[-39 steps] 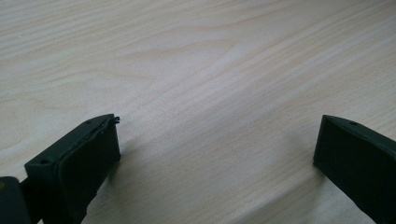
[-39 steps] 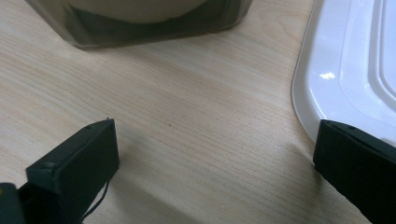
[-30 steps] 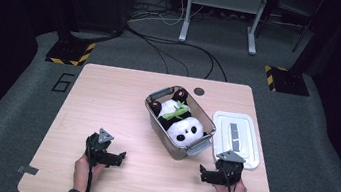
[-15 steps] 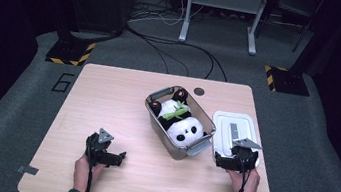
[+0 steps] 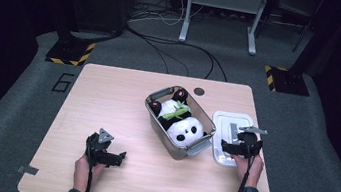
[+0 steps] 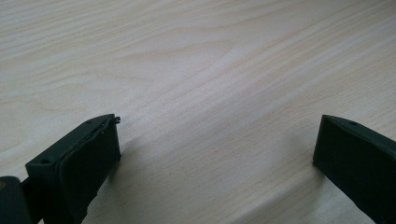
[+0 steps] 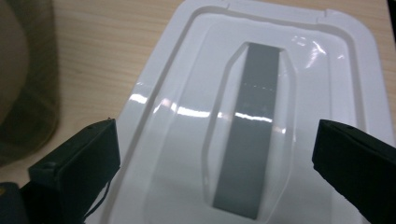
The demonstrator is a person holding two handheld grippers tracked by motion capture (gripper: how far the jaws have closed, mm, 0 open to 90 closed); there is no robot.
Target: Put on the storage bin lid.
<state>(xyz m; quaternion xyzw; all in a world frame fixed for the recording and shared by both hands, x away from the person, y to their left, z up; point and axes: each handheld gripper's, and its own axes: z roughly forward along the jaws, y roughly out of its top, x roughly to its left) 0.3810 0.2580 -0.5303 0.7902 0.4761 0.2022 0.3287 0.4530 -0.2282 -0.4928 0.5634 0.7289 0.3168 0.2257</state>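
My right gripper [image 7: 215, 154] hangs released over the lid [image 7: 261, 93]; left gripper [image 6: 215, 149] released too. A panda [image 5: 180, 120] fills the bin [image 5: 155, 119].

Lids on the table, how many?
1: the white lid lies flat on the table, right of the bin holding the panda, under the open right gripper.
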